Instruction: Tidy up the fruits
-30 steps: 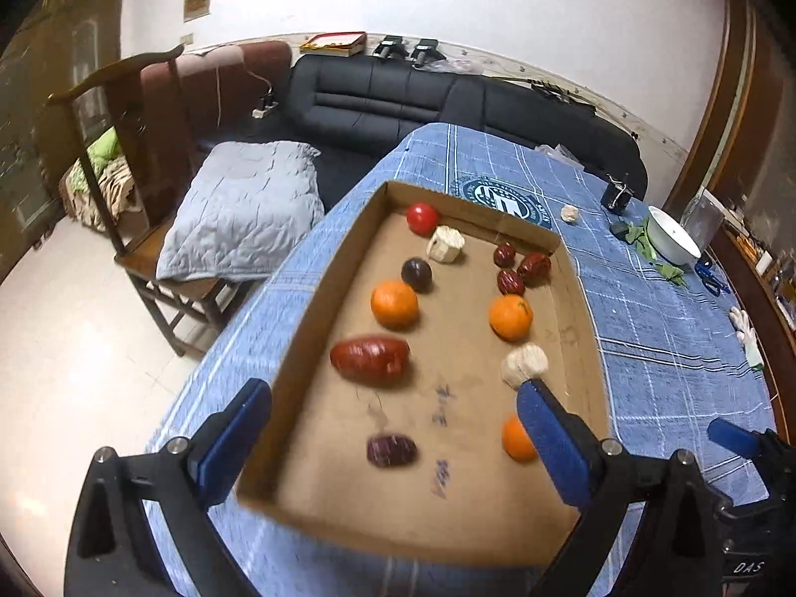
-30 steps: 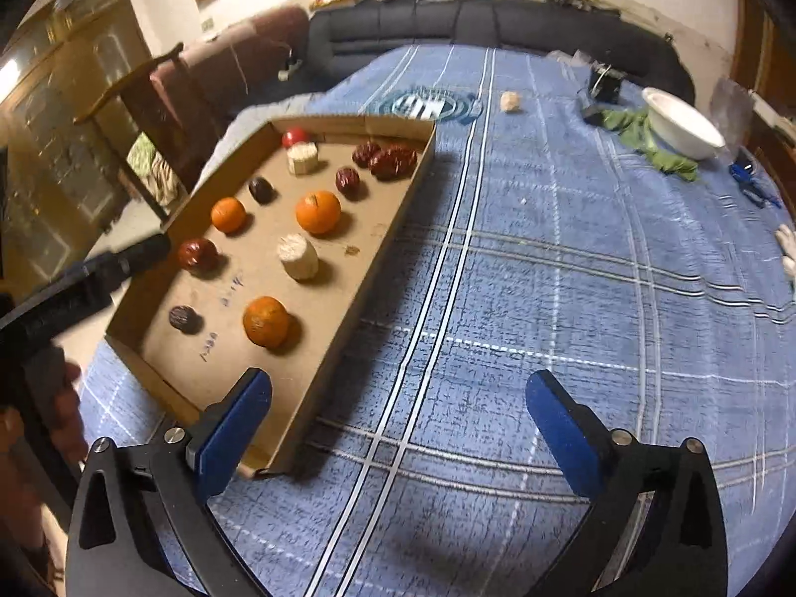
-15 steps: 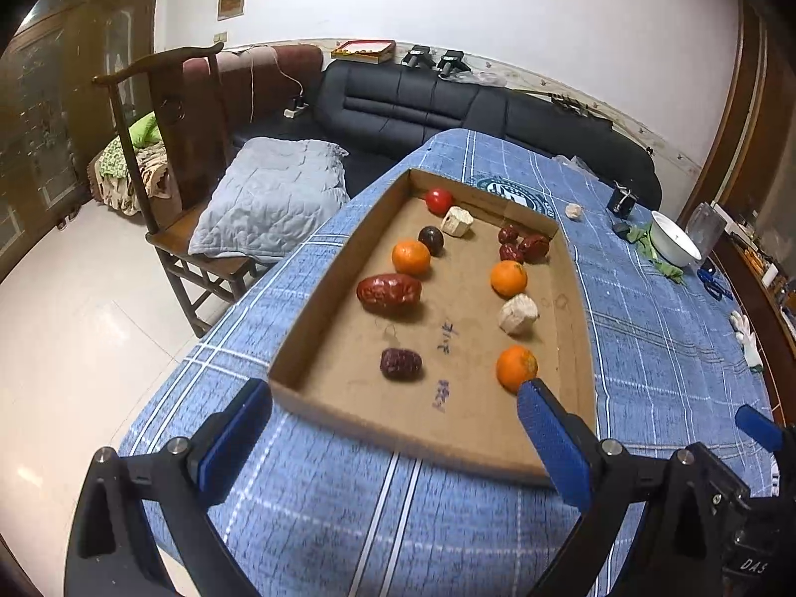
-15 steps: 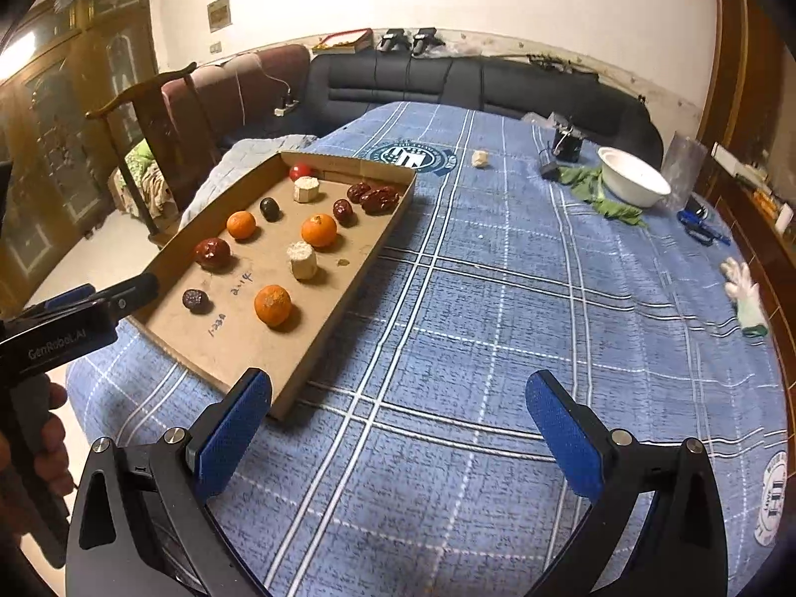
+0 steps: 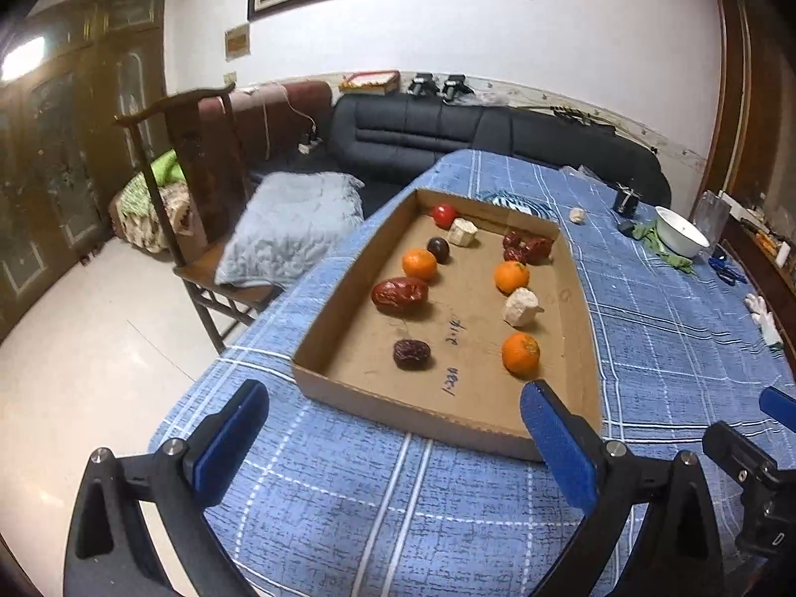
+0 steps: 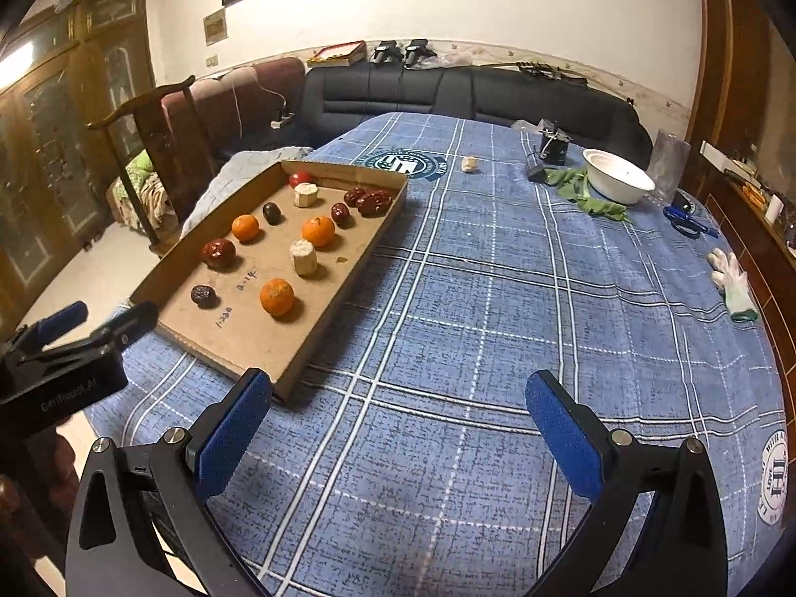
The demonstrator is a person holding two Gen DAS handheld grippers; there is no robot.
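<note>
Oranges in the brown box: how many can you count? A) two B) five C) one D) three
D: three oranges sit apart in the cardboard tray: one near the front, one in the middle right, and one on the left. The right wrist view shows the same three.

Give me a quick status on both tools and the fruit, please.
Left tool open, empty. Right tool open, empty, over the cloth. Fruit all in the box, untouched. Nothing in the way.
</note>
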